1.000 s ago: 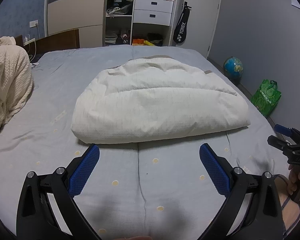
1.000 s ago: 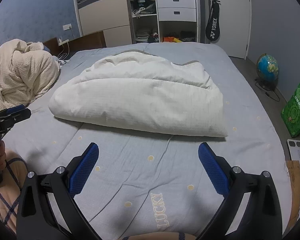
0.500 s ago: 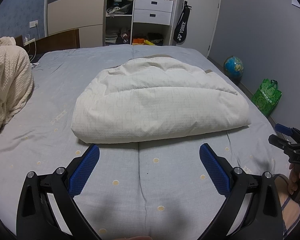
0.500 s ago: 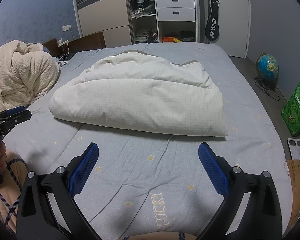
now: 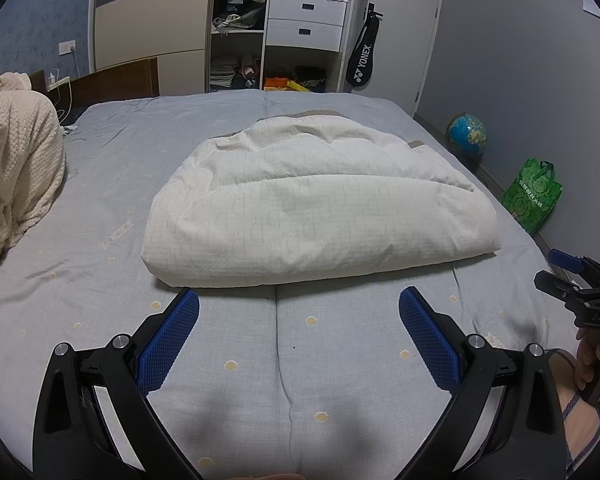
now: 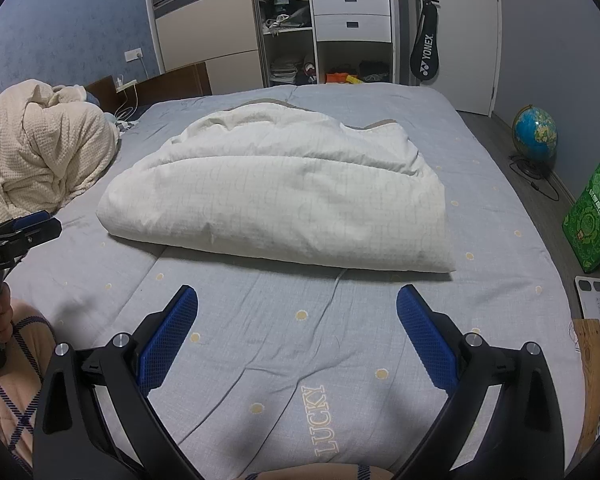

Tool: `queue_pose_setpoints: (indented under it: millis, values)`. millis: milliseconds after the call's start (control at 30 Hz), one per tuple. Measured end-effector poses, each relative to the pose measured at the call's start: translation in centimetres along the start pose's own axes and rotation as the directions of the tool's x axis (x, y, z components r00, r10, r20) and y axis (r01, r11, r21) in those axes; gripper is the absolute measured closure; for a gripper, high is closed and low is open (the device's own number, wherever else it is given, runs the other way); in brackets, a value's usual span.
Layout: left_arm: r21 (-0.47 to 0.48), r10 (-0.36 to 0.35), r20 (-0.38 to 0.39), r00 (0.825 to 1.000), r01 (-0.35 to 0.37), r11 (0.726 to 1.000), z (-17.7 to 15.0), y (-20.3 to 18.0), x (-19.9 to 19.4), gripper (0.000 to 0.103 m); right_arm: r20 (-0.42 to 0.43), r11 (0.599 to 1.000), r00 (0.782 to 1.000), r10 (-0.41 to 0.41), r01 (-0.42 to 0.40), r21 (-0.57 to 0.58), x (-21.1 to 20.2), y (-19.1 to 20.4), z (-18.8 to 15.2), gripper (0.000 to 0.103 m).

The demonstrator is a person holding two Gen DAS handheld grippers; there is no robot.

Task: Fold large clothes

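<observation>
A cream quilted duvet (image 5: 320,208) (image 6: 284,196) lies folded into a thick bundle in the middle of the grey bed (image 5: 100,208) (image 6: 492,216). My left gripper (image 5: 299,304) hovers open just short of the bundle's near edge, nothing between its blue pads. My right gripper (image 6: 297,300) is open too, held a little back from the bundle's near right part. Each gripper shows at the edge of the other's view, held by a hand: the right gripper (image 5: 572,280) and the left gripper (image 6: 24,228).
A crumpled cream knit blanket (image 5: 16,184) (image 6: 48,156) lies heaped on the bed's left side. Beyond the bed stand a wardrobe and white drawers (image 6: 352,16). A globe (image 6: 535,134), a green bag (image 6: 592,220) and a white scale (image 6: 596,304) are on the floor at right.
</observation>
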State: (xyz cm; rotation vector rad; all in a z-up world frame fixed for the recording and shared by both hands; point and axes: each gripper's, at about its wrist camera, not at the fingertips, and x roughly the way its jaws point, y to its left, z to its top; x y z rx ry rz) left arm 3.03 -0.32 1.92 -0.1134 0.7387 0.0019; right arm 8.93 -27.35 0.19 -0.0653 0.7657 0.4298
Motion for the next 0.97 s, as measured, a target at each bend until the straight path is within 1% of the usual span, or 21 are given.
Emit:
queue_pose_setpoints:
  millis: [400,967]
  values:
    - [0.000,-0.011,0.006,1.000,0.011,1.000,-0.01,0.13,-0.07,0.007,0.000,1.000,1.000,0.000,0.000,0.000,0.00,-0.01,0.01,0.008]
    - [-0.009,0.001,-0.006,1.000,-0.001,1.000,0.04,0.11,0.08,0.007,0.000,1.000,1.000,-0.001,0.001,0.003,-0.03,-0.15,-0.02,0.008]
